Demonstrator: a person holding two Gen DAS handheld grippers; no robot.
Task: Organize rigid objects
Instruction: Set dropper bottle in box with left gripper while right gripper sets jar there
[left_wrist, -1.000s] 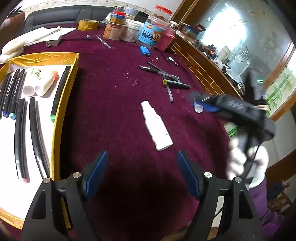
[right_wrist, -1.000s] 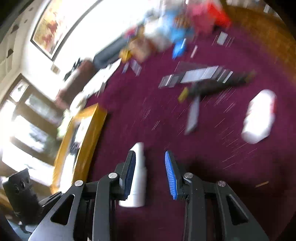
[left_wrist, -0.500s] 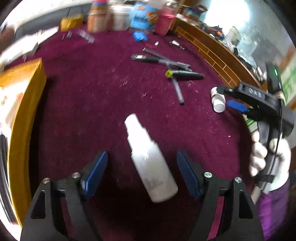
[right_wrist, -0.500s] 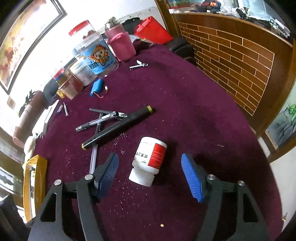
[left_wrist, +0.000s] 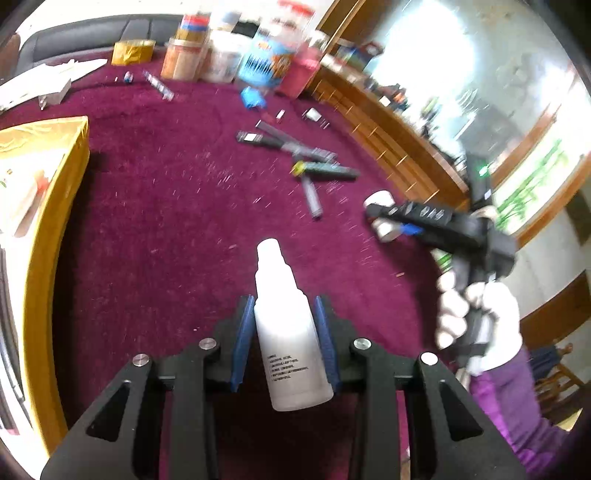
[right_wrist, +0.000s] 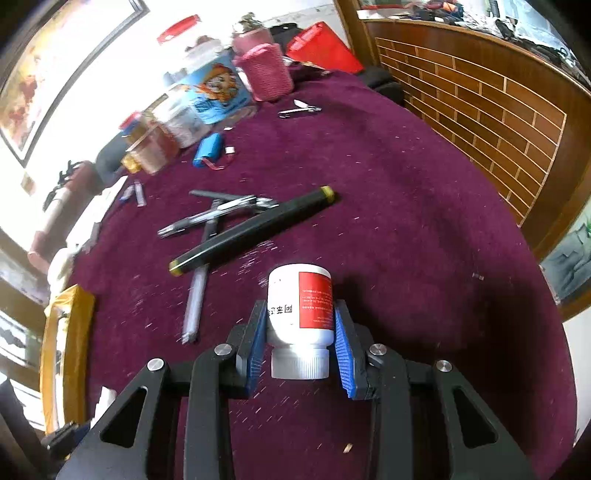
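Note:
A white dropper-style bottle (left_wrist: 288, 332) lies on the maroon table between the blue pads of my left gripper (left_wrist: 284, 306), nozzle pointing away. The jaws are closing and the pads press its sides. A white pill bottle (right_wrist: 299, 295) with a red label sits cap toward the camera between the pads of my right gripper (right_wrist: 300, 308). Those jaws are closing too, and the pads touch its body. In the left wrist view, the right gripper (left_wrist: 384, 221) stands to the right in a white-gloved hand (left_wrist: 476, 314).
A yellow-rimmed tray (left_wrist: 40, 221) with pens and small bottles lies at the left. Black pens (right_wrist: 251, 229) lie crossed mid-table. Jars (left_wrist: 266, 55), a blue battery pack (right_wrist: 207, 149) and a nail clipper (right_wrist: 299, 109) stand at the far side. A wooden wall borders the right.
Both grippers went from wide open around their bottles to closed on them. The left gripper moved forward over the white bottle. The right one first swung from that bottle to the pill bottle.

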